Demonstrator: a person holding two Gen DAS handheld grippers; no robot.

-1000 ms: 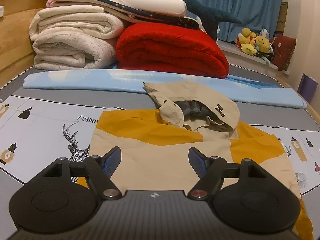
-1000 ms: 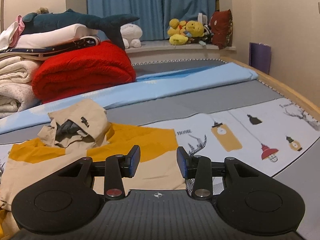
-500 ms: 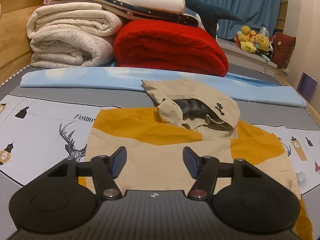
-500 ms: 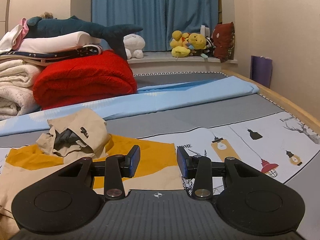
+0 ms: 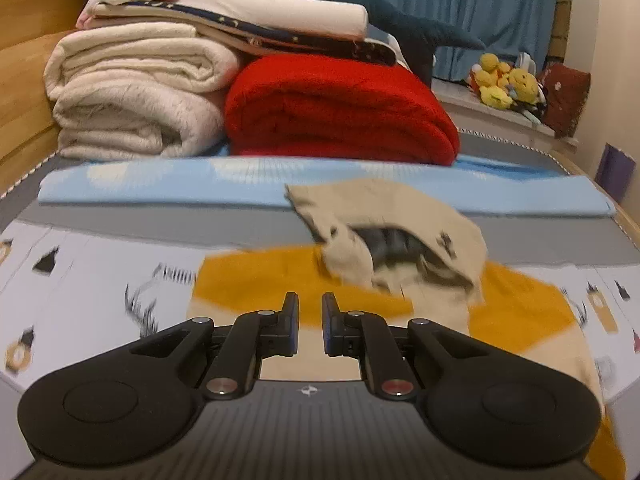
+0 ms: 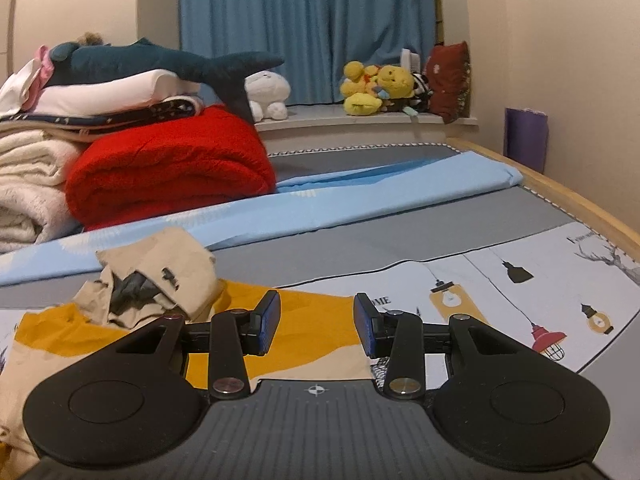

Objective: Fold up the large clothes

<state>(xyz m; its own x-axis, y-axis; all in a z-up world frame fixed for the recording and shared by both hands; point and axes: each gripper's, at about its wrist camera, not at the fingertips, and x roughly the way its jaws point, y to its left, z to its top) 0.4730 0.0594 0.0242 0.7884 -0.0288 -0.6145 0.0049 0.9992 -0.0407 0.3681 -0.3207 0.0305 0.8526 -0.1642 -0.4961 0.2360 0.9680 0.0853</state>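
beige-and-mustard hooded jacket [image 5: 360, 292] flat on bed, hood rumpled

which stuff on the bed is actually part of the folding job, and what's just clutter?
Job:
- hooded jacket, tan and yellow, spread flat on the bed, hood rumpled
- left tool, jaws closing with nothing between them
- right tool, open, empty

Lying about:
- red blanket
- cream blankets
- shark toy
- yellow toys
- blue sheet

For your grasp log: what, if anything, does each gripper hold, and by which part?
Nothing. The left gripper is closing on empty air above the jacket; the right gripper stands open, empty.
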